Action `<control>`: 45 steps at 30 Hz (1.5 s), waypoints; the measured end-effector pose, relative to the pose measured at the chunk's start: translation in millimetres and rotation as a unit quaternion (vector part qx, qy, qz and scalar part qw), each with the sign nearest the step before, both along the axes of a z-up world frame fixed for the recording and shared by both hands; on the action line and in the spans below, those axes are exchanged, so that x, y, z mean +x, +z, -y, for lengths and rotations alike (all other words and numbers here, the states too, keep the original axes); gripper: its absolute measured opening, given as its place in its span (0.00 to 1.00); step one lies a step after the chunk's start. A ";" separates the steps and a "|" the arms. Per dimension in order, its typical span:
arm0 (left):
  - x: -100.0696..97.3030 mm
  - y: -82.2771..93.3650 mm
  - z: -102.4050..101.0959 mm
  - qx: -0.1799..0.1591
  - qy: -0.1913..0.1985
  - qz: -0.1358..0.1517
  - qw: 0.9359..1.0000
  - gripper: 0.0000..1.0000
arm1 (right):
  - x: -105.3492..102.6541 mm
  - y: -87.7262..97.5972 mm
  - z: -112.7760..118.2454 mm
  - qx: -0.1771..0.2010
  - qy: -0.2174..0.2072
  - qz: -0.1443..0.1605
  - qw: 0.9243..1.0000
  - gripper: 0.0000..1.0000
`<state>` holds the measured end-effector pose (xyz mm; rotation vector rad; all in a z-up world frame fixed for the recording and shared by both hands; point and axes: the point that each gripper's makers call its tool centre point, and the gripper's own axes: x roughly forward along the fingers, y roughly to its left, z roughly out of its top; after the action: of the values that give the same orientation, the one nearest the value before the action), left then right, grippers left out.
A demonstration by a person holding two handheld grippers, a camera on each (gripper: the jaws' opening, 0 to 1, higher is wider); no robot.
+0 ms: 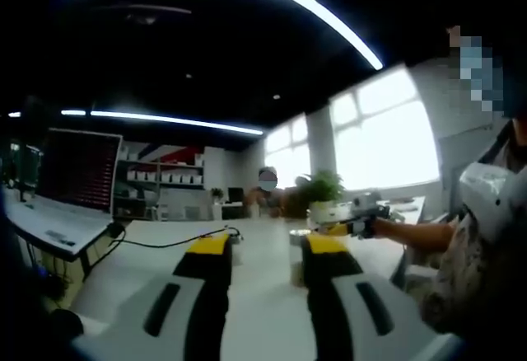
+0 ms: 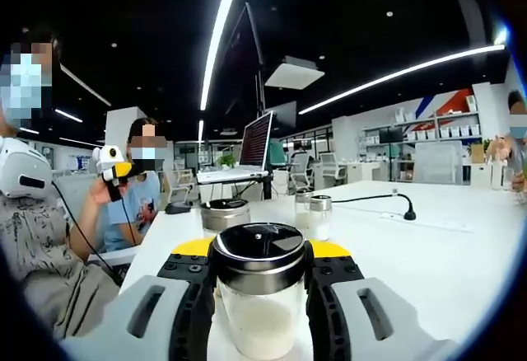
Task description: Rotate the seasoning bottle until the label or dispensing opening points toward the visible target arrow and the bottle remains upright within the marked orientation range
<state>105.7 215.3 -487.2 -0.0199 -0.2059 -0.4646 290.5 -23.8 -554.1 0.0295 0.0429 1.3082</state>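
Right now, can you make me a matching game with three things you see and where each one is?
Things:
1. seasoning bottle
2. laptop
3. potted plant

Places:
A. raised on a stand, on the table's far side
B. on the table in front of the bright windows
C. between the right gripper's jaws

Pairs: 1-C, 2-A, 3-B

Left claw [image 1: 265, 255] agape — right claw [image 2: 259, 272] clamped
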 end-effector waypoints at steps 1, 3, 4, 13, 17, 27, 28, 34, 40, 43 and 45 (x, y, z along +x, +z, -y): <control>0.8 -1.2 1.4 0.001 -0.002 -0.002 1.000 0.36 | -0.4 0.0 -0.2 -0.001 0.002 0.000 1.000 0.41; 2.1 -2.9 4.6 0.004 -0.005 -0.005 1.000 0.36 | -1.2 -0.2 -0.5 0.000 0.007 0.001 1.000 0.41; 2.8 -3.7 6.3 0.005 -0.007 -0.007 1.000 0.36 | -1.9 -0.5 -0.7 -0.002 0.010 0.003 1.000 0.41; 4.9 -8.9 11.8 0.014 -0.015 -0.016 1.000 0.36 | -3.5 -2.0 -1.2 -0.002 0.050 0.002 0.999 0.42; 1.6 -4.8 10.6 0.008 -0.017 -0.007 1.000 0.36 | -3.9 -5.9 -1.2 0.011 0.047 -0.051 0.998 0.46; 3.9 -7.9 4.9 0.003 -0.012 -0.007 1.000 0.36 | 12.7 1.5 6.4 0.000 -0.099 0.004 0.995 0.67; 4.0 -7.7 4.5 0.003 -0.012 -0.007 1.000 0.36 | 10.0 2.8 4.2 0.007 -0.105 -0.001 0.994 0.67; 1.4 -4.3 -0.7 -0.001 -0.007 -0.003 1.000 0.36 | 17.8 8.2 10.9 0.043 -0.171 -0.053 0.983 0.60; -2.5 2.0 -7.2 -0.011 0.000 0.008 1.000 0.36 | 20.3 11.9 12.9 0.040 -0.187 -0.048 0.980 0.60; -3.4 3.6 -10.7 -0.016 0.004 0.012 1.000 0.36 | 20.6 12.8 10.1 0.029 -0.191 -0.036 0.980 0.59; -3.1 3.8 -12.5 -0.018 0.007 0.013 1.000 0.36 | 23.7 11.1 10.6 0.014 -0.199 -0.021 0.980 0.55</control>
<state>102.6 227.8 -483.4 -0.0471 -0.2388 -0.4480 314.2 -34.4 -543.0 0.0845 0.0517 0.9074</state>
